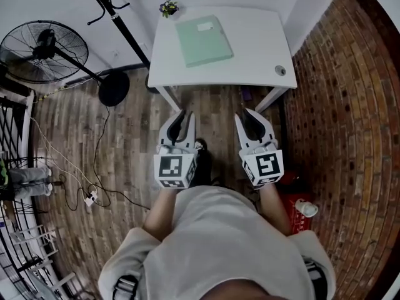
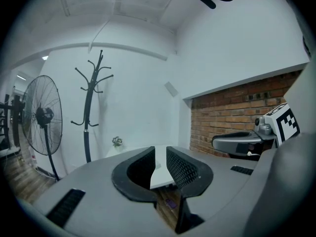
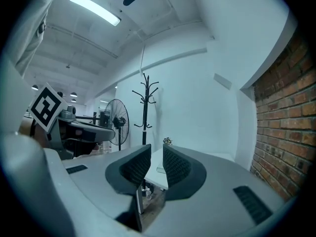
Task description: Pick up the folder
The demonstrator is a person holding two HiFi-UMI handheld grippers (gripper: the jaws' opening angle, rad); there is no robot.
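Left claw and right claw slightly parted, empty; folder lies well ahead, lengthwise away, nearer the left claw

no writing can be read from here. the pale label on the green folder is too small to make out. the cube on the left gripper and the one on the right gripper bear only black-and-white square markers, no letters or numbers.

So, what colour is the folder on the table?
The folder is pale green, clearest in the head view.
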